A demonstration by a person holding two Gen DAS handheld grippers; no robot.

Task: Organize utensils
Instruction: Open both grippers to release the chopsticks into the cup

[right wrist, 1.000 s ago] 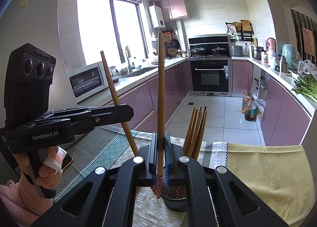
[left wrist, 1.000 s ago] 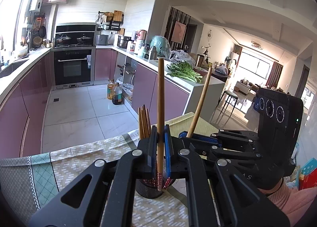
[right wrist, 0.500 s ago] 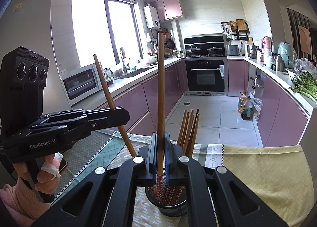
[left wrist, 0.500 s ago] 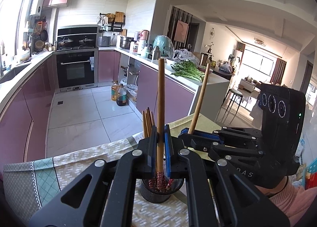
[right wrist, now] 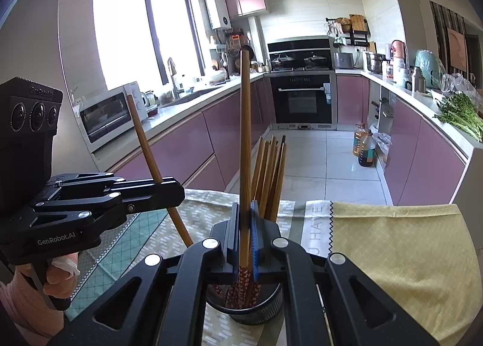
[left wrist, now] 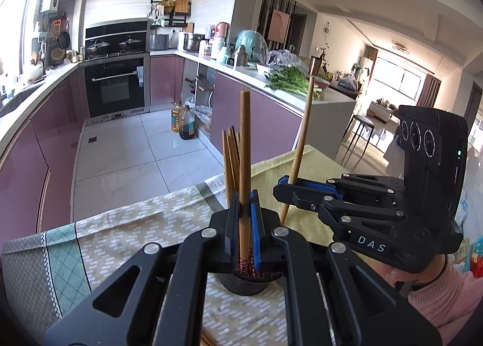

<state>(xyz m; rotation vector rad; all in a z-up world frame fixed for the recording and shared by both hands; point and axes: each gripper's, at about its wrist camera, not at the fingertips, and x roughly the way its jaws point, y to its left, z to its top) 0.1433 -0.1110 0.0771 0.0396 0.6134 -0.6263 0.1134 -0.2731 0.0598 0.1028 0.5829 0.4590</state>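
Note:
In the left wrist view my left gripper [left wrist: 244, 204] is shut on an upright wooden chopstick [left wrist: 244, 134]. Its red patterned lower end sits inside the mouth of the black holder cup [left wrist: 241, 284]. Several chopsticks [left wrist: 230, 161] stand in that cup. My right gripper [left wrist: 285, 189] reaches in from the right, shut on a leaning chopstick [left wrist: 303, 134]. In the right wrist view my right gripper [right wrist: 245, 222] clamps its chopstick [right wrist: 245, 122], whose patterned tip is down in the holder cup [right wrist: 268, 309] beside the standing chopsticks [right wrist: 271, 170]. My left gripper [right wrist: 178, 195] enters from the left with its chopstick [right wrist: 145, 140].
The cup stands on a patterned tablecloth [left wrist: 126, 231] with a yellow cloth [right wrist: 401, 249] to the right. Beyond the table edge lies the tiled kitchen floor [left wrist: 126, 158] with oil bottles [right wrist: 365, 149]. A hand [right wrist: 57, 279] grips the left handle.
Both grippers have sunk a little toward the cup, each with its chopstick still clamped. The patterned lower ends now reach deeper into the holder's mouth.

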